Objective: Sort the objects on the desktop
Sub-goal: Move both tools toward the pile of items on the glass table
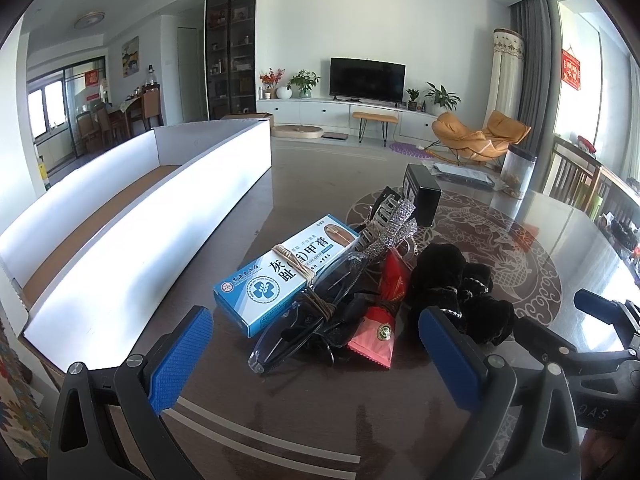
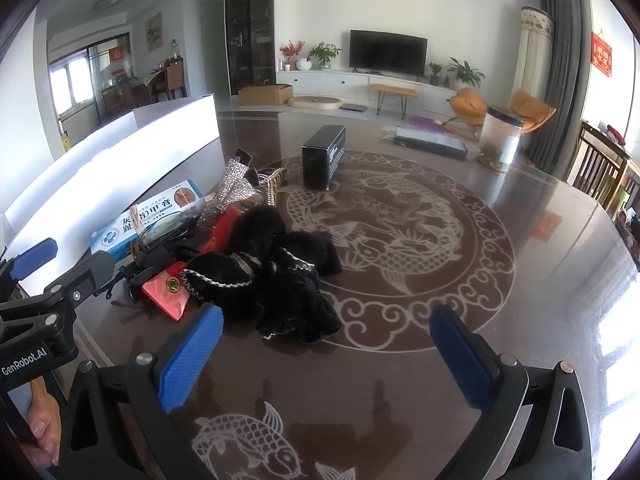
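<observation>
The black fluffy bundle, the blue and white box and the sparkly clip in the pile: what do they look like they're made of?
Black fluffy bundle: soft plush or velvety fabric, matte, with pale stitched trim along its edges.
Blue and white box: thin printed cardboard, slightly glossy, with crisp folded edges.
Sparkly clip: probably plastic or metal covered in small rhinestone-like studs that glint; the base material is unclear.

- One white cardboard tray (image 1: 132, 216)
- One blue-and-white ointment box (image 1: 280, 272)
- One pair of glasses (image 1: 308, 312)
- One black box (image 2: 324, 156)
- Two red packets (image 1: 374, 332), (image 1: 396, 276)
- One rhinestone hair clip (image 1: 394, 228)
- One heap of black scrunchies (image 2: 280, 272); their number cannot be told
- One clear canister (image 2: 500, 140)
</observation>
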### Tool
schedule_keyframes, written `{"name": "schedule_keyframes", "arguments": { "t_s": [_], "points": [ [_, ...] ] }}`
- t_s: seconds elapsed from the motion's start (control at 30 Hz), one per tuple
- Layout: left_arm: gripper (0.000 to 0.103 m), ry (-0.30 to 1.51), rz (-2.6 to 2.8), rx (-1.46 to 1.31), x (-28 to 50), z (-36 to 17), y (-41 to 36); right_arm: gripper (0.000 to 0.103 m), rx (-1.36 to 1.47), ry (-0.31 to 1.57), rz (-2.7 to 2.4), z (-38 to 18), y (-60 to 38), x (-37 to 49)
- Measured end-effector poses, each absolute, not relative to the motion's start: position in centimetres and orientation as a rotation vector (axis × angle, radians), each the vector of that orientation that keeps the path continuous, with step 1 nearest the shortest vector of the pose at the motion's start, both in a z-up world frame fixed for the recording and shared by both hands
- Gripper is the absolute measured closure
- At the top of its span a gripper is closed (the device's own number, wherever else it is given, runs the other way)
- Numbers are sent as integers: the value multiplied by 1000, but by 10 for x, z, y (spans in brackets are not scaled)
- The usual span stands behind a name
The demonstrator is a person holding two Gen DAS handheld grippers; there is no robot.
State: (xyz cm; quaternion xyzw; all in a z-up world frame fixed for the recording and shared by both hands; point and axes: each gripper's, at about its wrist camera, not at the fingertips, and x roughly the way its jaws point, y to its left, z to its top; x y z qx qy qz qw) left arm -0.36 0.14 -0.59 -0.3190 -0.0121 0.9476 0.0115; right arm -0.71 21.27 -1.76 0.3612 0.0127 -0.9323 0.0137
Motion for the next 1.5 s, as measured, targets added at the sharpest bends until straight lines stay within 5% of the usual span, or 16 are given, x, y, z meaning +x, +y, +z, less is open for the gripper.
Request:
{"name": "schedule_keyframes", "arguments": {
  "t_s": [1.5],
  "points": [
    [0,-98,2941,-1102,-12,-14,-5,0,1380,95,-2726,-65,215,-57]
  ]
}}
